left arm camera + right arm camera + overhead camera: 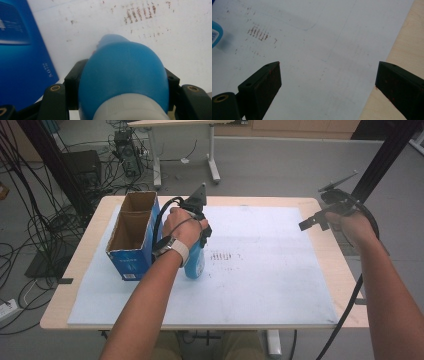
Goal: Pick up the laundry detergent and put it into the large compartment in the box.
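Observation:
A blue plastic bottle with a white ribbed neck stands upright just right of the blue carton. My left gripper points down over it, and its black jaws are shut on the bottle's shoulder. Whether the bottle's base touches the white mat I cannot tell. A sliver of the bottle and its label appears at the left edge of the right gripper view. My right gripper hovers over the table's right edge, its jaws wide open with nothing between them.
An open-topped blue cardboard carton stands at the mat's left edge, its blue side close beside the bottle. Brown smudge marks stain the mat's middle. Bare wooden table edge lies under the right gripper. Cables and table legs are on the floor beyond.

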The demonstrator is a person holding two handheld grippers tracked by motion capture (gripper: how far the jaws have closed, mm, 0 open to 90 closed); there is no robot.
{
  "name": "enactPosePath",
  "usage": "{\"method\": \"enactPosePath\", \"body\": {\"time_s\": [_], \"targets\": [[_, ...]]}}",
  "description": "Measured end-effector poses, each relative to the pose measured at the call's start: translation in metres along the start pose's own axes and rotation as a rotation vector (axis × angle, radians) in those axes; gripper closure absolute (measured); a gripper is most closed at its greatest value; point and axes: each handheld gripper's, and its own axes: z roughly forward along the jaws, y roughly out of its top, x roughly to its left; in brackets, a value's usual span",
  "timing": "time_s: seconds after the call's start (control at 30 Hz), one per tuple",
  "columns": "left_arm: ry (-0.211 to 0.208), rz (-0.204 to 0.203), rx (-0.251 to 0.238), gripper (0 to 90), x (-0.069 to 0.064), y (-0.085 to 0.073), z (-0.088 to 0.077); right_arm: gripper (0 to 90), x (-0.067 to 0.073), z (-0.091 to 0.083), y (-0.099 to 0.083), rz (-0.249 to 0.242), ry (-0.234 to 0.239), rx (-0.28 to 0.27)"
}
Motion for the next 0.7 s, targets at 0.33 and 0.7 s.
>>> {"method": "enactPosePath", "body": {"time_s": [0.33, 0.7], "targets": [[0.015, -0.013, -0.046, 38.5, 0.004, -0.014, -0.043, 6.4, 0.005, -0.005, -0.001, -0.009, 0.001, -0.01], [0.01, -0.005, -0.071, 38.5, 0.008, -0.024, -0.076, 6.4, 0.01, -0.009, -0.001, -0.015, -0.004, -0.015]]}}
